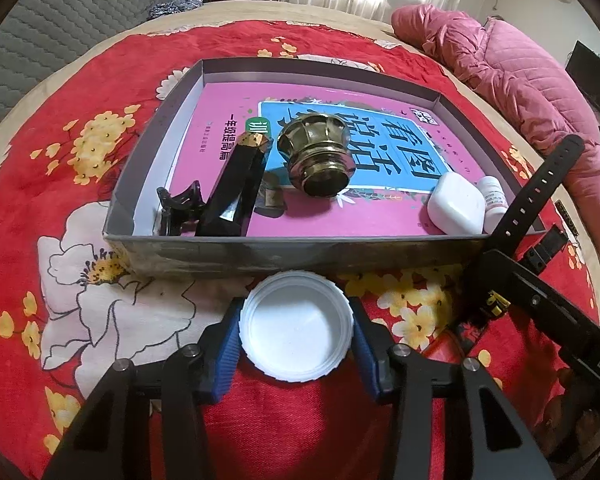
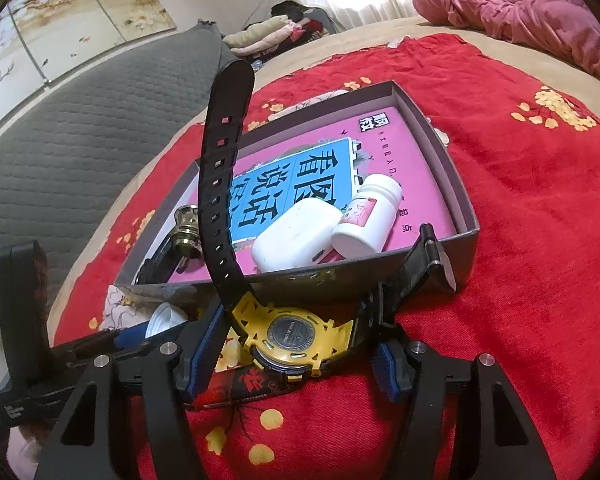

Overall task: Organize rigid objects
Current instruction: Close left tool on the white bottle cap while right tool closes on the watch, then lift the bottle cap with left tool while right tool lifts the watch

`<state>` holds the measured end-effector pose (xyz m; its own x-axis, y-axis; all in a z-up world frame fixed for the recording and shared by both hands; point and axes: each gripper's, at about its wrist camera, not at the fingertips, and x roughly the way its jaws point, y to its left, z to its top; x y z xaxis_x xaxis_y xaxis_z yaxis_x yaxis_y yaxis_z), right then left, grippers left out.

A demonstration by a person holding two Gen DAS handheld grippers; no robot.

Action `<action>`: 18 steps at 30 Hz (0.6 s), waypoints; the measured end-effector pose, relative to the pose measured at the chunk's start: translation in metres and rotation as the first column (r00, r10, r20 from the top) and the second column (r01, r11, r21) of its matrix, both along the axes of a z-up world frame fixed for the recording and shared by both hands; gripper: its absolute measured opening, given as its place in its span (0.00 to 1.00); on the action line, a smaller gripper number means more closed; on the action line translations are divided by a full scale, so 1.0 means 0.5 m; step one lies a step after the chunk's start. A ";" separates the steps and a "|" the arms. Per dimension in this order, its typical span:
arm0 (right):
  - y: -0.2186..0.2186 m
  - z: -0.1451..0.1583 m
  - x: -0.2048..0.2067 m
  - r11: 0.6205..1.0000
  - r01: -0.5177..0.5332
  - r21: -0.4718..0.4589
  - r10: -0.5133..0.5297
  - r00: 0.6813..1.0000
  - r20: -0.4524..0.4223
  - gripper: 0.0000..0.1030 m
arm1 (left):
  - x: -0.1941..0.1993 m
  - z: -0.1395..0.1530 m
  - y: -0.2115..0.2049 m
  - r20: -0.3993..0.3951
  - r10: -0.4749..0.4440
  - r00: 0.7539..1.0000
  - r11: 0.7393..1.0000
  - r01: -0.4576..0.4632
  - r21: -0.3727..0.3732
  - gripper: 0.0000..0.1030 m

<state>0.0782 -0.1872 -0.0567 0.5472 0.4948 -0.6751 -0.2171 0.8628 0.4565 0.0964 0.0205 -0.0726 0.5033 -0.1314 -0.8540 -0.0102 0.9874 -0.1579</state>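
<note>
My left gripper (image 1: 296, 326) is shut on a white ribbed plastic cap (image 1: 296, 344), open side up, just short of the front wall of a grey cardboard box (image 1: 300, 246). In the box a pink book (image 1: 220, 120) carries a brass knob (image 1: 316, 160), a black six-sided stick (image 1: 236, 192), a black clip (image 1: 176, 208), a white earbud case (image 1: 456, 204) and a small white bottle (image 1: 494, 200). My right gripper (image 2: 296, 354) is shut on a yellow-and-black watch (image 2: 290, 336) at the box's near right corner. Its black strap (image 2: 224, 168) stands up.
The box (image 2: 340, 272) lies on a red flowered cloth (image 2: 520, 280) over a bed. A flat red-and-black packet (image 2: 252, 384) lies under the watch. A pink quilt (image 1: 520, 72) is bunched at the far right, and a grey quilted cushion (image 1: 60, 40) runs along the left.
</note>
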 end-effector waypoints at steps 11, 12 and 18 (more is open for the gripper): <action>-0.003 0.010 -0.005 1.000 -0.002 0.002 0.002 1.000 0.017 0.62 | -0.015 0.012 0.009 0.008 0.008 1.000 1.000 -0.007 -0.030 0.48; -0.004 0.010 -0.005 1.000 -0.001 0.007 0.001 1.000 0.016 0.62 | -0.017 0.013 0.009 0.009 0.007 1.000 0.999 -0.007 -0.032 0.48; -0.006 0.021 -0.011 1.000 -0.001 0.015 0.000 0.999 0.032 0.62 | -0.025 0.016 0.008 0.008 0.009 1.000 1.000 -0.009 -0.026 0.48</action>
